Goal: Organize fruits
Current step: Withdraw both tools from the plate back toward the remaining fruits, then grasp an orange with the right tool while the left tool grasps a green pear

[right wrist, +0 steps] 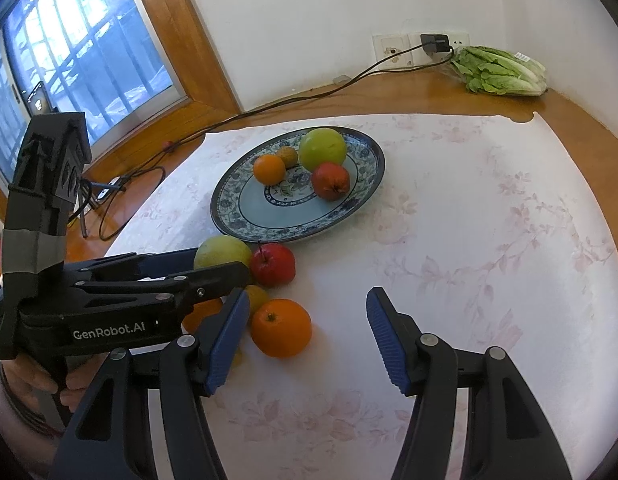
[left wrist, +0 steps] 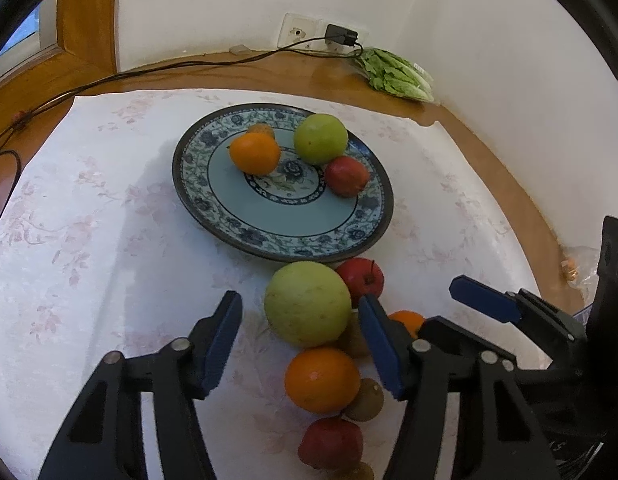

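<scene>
Green apple (left wrist: 307, 303) beside patterned plate (left wrist: 229, 216)

I am reading "GenRobot.AI" in white on the black body of my left claw (right wrist: 213, 276); nothing else legible.

**A bright corner with a wooden table**

We see a white wall (right wrist: 329, 20) meeting another at a corner on the right. A window (right wrist: 69, 60) with a wooden frame (right wrist: 181, 32) sits to the left, and through its panes we make out bars and cool blue daylight. Below runs a glossy wooden table (right wrist: 389, 92), most of it covered by a white cloth (right wrist: 489, 240) with a faint pink flower print. Two wall sockets (right wrist: 393, 52) sit low on the wall; a black charger (right wrist: 435, 43) is plugged into one, and its cable (right wrist: 269, 106) trails left across the wood. A bagged head of lettuce (right wrist: 501, 70) lies in the corner.
</scene>
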`<action>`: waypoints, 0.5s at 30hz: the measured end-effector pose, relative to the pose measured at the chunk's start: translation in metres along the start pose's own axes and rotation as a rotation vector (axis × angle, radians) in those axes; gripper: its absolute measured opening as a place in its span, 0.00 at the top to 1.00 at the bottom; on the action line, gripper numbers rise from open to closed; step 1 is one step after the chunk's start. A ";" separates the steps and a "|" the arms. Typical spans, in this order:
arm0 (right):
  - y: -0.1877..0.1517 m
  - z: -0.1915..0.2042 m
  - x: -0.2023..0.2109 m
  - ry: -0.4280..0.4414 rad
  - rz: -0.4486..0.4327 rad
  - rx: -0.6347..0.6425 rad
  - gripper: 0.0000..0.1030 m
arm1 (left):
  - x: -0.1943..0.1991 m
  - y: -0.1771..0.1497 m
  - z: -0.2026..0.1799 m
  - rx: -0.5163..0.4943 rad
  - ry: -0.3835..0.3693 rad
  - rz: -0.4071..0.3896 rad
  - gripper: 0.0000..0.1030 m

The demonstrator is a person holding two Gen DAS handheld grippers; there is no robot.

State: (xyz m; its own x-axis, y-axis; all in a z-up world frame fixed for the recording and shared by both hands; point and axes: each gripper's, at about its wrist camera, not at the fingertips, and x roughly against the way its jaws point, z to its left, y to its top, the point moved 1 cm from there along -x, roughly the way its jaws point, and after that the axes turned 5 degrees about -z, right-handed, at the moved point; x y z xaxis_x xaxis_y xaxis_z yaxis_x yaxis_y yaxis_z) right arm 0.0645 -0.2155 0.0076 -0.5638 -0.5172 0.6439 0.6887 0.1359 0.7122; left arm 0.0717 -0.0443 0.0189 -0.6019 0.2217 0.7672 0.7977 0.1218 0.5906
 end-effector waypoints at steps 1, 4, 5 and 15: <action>0.000 0.000 0.000 0.001 0.000 -0.001 0.40 | 0.000 0.000 0.000 0.004 -0.006 0.001 0.43; 0.000 0.000 0.000 0.003 0.002 -0.003 0.40 | -0.001 0.000 0.001 0.014 -0.023 0.003 0.53; 0.000 0.000 0.000 0.005 0.003 -0.003 0.40 | -0.001 0.000 0.002 0.016 -0.028 0.003 0.55; -0.003 0.003 -0.001 0.029 0.016 0.008 0.40 | 0.007 0.002 0.006 0.025 -0.028 -0.015 0.55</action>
State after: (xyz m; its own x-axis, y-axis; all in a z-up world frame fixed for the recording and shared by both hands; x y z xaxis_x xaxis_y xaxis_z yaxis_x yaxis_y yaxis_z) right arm 0.0617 -0.2123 0.0055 -0.5392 -0.5389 0.6472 0.6941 0.1508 0.7039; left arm 0.0695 -0.0368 0.0239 -0.6127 0.2462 0.7510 0.7896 0.1494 0.5952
